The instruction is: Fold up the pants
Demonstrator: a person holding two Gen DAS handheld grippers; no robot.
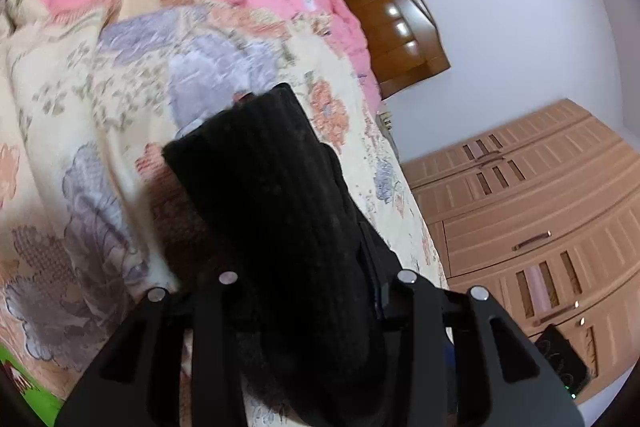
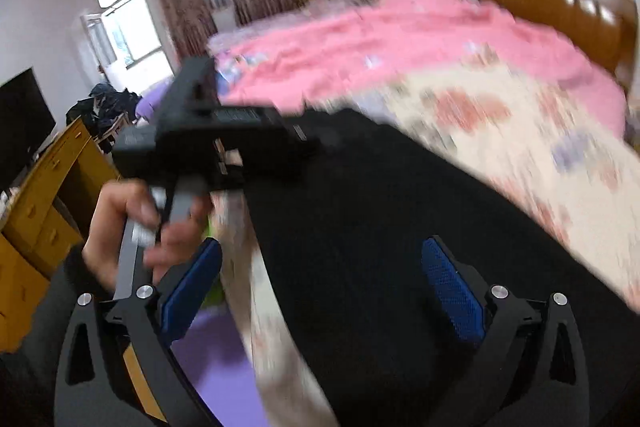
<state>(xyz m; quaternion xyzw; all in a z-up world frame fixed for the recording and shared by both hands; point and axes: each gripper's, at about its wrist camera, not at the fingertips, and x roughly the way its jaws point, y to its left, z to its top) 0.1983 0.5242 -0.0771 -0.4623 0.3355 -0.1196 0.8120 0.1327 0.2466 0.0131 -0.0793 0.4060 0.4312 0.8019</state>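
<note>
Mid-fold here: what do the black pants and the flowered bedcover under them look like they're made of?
Black pants: likely a thick ribbed knit or corduroy, matte, judging by its lengthwise ridges. Flowered bedcover: apparently soft woven or quilted cloth with a printed pattern and slight sheen; motion blur leaves it open.

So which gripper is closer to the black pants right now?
Left. The left gripper is clamped on a fold of the black pants. The right gripper hangs open just above them, its blue pads not touching the cloth.
</note>
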